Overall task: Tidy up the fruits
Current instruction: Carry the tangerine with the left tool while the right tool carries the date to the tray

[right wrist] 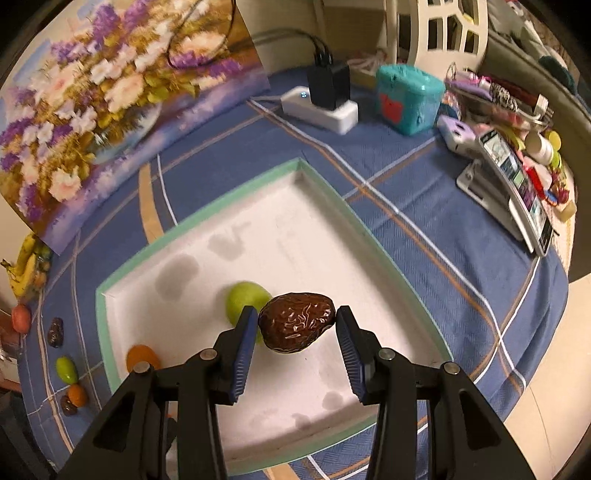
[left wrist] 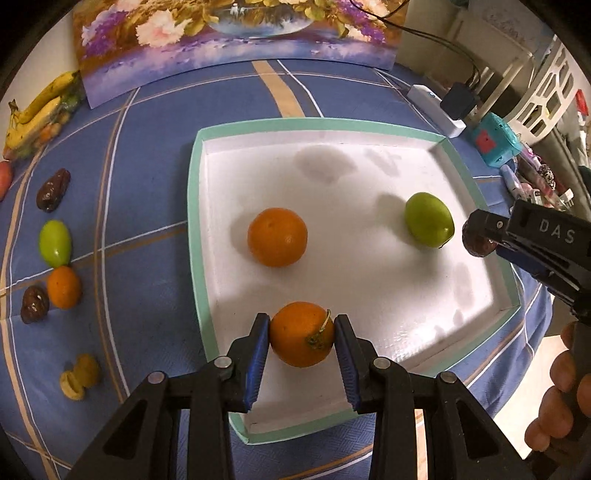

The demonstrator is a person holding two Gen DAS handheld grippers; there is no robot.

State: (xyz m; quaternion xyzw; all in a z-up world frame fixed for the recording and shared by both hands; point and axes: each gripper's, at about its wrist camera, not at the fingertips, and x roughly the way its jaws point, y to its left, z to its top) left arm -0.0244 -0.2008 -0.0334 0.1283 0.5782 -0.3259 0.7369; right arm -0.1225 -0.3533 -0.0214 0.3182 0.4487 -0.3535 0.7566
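Observation:
A white tray with a mint-green rim (left wrist: 195, 206) lies on the blue tablecloth. In it are an orange (left wrist: 277, 237) and a green fruit (left wrist: 429, 219). My left gripper (left wrist: 301, 334) is shut on a second orange (left wrist: 301, 334) with a stem, held over the tray's near edge. My right gripper (right wrist: 296, 321) is shut on a wrinkled brown date (right wrist: 296, 321) above the tray (right wrist: 332, 192), in front of the green fruit (right wrist: 243, 299). The right gripper also shows in the left wrist view (left wrist: 478, 236) at the tray's right side.
Left of the tray lie two dates (left wrist: 53, 190), a green fruit (left wrist: 55, 243), a small orange (left wrist: 63, 287), a yellowish fruit (left wrist: 79, 376) and bananas (left wrist: 37, 110). A flower painting (left wrist: 236, 33) stands behind. A power strip (right wrist: 321, 110), teal box (right wrist: 408, 98) and clutter sit right.

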